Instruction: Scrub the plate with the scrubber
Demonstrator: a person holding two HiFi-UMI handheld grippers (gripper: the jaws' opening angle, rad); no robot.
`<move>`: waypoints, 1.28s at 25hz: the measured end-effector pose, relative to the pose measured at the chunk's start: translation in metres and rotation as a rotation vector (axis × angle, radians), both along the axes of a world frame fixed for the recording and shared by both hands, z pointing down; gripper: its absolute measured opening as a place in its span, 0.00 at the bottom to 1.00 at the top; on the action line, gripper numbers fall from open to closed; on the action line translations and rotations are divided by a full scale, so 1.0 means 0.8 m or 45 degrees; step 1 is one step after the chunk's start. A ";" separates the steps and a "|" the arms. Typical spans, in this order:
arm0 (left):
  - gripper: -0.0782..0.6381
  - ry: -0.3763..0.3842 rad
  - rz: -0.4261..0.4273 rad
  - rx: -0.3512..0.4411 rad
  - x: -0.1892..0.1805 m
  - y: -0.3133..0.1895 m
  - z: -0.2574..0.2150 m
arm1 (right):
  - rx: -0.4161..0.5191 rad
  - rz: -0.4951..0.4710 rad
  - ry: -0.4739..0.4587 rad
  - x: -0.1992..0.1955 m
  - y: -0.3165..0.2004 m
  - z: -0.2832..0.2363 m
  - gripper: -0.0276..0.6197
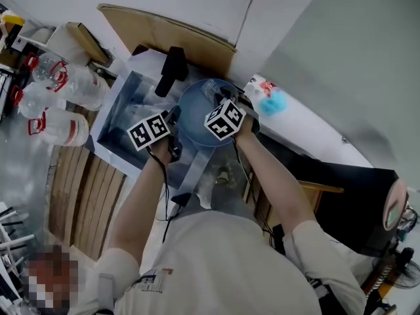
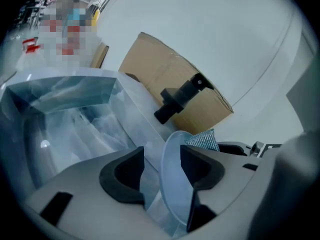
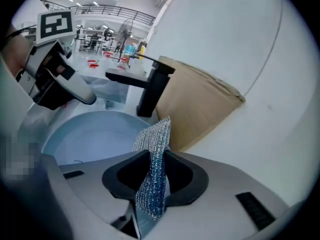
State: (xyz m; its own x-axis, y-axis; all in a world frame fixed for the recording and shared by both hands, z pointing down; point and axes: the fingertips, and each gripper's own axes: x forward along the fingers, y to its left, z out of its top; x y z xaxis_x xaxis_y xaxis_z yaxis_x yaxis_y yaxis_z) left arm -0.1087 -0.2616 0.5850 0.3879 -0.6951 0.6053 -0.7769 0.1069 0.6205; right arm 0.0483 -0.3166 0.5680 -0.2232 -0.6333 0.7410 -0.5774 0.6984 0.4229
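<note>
Jaws apart on left gripper (image 2: 161, 163), straddling one pale-blue round plate (image 3: 85, 136); right gripper (image 3: 155, 170) clamps one silvery mesh scrubber (image 3: 156, 138).

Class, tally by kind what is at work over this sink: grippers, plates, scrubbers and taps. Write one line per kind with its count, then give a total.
grippers: 2 (left gripper, right gripper)
plate: 1
scrubber: 1
tap: 1
Total: 5
</note>
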 end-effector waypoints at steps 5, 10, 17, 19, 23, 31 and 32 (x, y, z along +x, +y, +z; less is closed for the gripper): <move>0.44 -0.131 0.106 0.179 -0.008 0.003 -0.075 | 0.116 0.112 -0.073 0.035 -0.007 -0.062 0.21; 0.44 -0.206 0.154 0.417 -0.017 0.001 -0.175 | 0.253 0.193 -0.205 0.051 0.004 -0.136 0.21; 0.40 -0.484 0.171 0.735 -0.047 0.006 -0.294 | 0.489 0.252 -0.498 0.055 0.026 -0.268 0.21; 0.37 -0.551 0.173 0.799 -0.051 0.013 -0.325 | 0.563 0.245 -0.551 0.053 0.034 -0.313 0.21; 0.29 -0.781 0.214 0.941 -0.054 0.028 -0.380 | 0.686 0.215 -0.659 0.050 0.053 -0.394 0.21; 0.25 -0.801 0.254 1.162 -0.051 0.059 -0.473 | 0.938 0.095 -0.878 0.034 0.122 -0.525 0.21; 0.25 -0.795 0.260 1.173 -0.051 0.062 -0.478 | 0.959 0.085 -0.887 0.034 0.131 -0.535 0.21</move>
